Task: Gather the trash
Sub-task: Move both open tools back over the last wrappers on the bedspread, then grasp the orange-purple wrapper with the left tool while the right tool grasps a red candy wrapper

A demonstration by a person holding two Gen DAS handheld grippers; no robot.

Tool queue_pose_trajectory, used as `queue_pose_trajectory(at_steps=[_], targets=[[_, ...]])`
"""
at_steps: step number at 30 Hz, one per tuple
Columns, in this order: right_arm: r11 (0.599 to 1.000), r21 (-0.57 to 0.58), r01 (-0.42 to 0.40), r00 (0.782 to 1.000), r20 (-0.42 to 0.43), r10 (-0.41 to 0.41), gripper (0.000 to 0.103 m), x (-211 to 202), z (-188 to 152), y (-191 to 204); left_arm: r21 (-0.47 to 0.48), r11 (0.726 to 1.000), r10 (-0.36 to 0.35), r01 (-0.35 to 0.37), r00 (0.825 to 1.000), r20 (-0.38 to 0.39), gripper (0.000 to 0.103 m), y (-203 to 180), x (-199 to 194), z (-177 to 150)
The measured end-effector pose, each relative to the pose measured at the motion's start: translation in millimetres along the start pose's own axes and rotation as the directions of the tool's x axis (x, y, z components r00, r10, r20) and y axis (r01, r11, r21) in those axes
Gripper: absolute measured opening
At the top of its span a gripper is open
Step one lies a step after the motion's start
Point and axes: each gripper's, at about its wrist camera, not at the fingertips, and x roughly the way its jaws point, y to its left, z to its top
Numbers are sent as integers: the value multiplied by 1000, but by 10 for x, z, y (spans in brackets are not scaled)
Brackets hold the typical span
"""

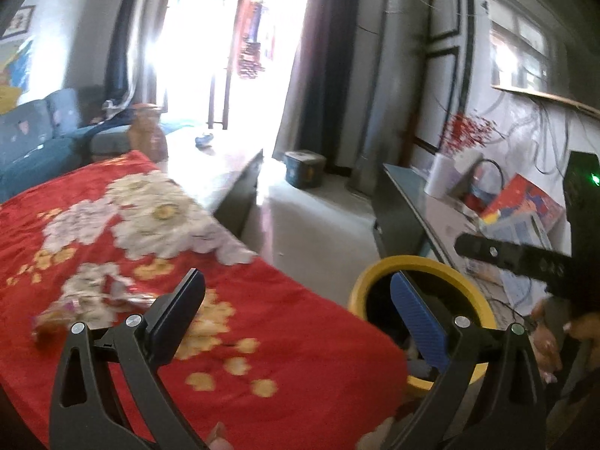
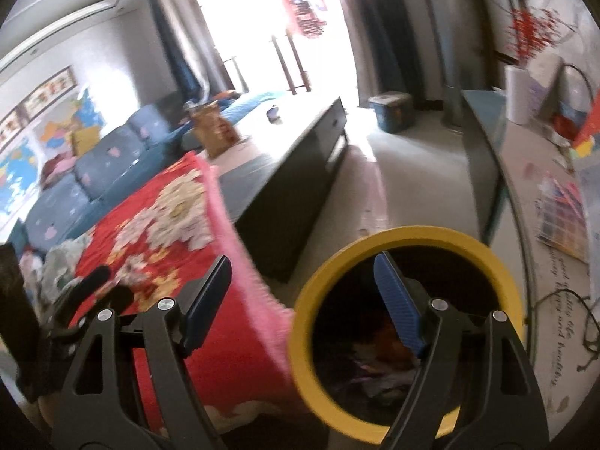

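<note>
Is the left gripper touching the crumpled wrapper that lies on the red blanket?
Apart. In the left wrist view the open left gripper holds nothing, and red blanket shows between its left finger and the crumpled wrapper.

I see the yellow-rimmed bin (image 2: 407, 332) mouth open lower right; the red blanket (image 2: 240, 281) edge crowds its left side.

A crumpled, shiny snack wrapper (image 1: 86, 302) is seen lying on a red flowered blanket at the lower left of the left wrist view. A round bin with a yellow rim (image 2: 405, 333) is shown upright at lower centre-right of the right wrist view, with crumpled rubbish (image 2: 378, 371) dimly visible inside.
</note>
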Motion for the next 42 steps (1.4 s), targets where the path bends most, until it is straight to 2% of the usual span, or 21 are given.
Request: queue_pose_trajectory(at_steps=[9, 20, 23, 31, 36, 38, 40, 42], targets=[[980, -170, -101, 994, -68, 90, 75, 162, -151, 694, -69, 987, 145, -143, 989, 21, 96, 584, -246, 5], [932, -307, -194, 975, -169, 147, 75, 455, -264, 1352, -150, 954, 264, -258, 964, 23, 96, 1207, -491, -54], [912, -346, -219, 968, -197, 157, 75, 577, -297, 1548, -175, 947, 268, -269, 963, -25, 96, 1407, -486, -78], [864, -437, -248, 950, -283, 129, 75, 1067, -353, 1980, -204, 925, 296, -321, 944, -144, 96, 1934, -403, -171], [837, -491, -243, 944, -320, 86, 74, 1372, -420, 2180, -237, 918, 270, -319, 938, -217, 96, 2228, -273, -261], [830, -505, -237, 940, -334, 65, 64, 1479, -445, 2227, -241, 921, 248, -305, 939, -239, 96, 2303, -206, -288], [826, -502, -255, 922, -383, 52, 38, 1604, -505, 2255, -245, 922, 234, -298, 937, -260, 96, 2356, -135, -305], [835, -486, -258, 923, -380, 64, 31, 1612, -548, 2255, -256, 927, 202, -274, 941, -273, 95, 2393, -74, -329]])
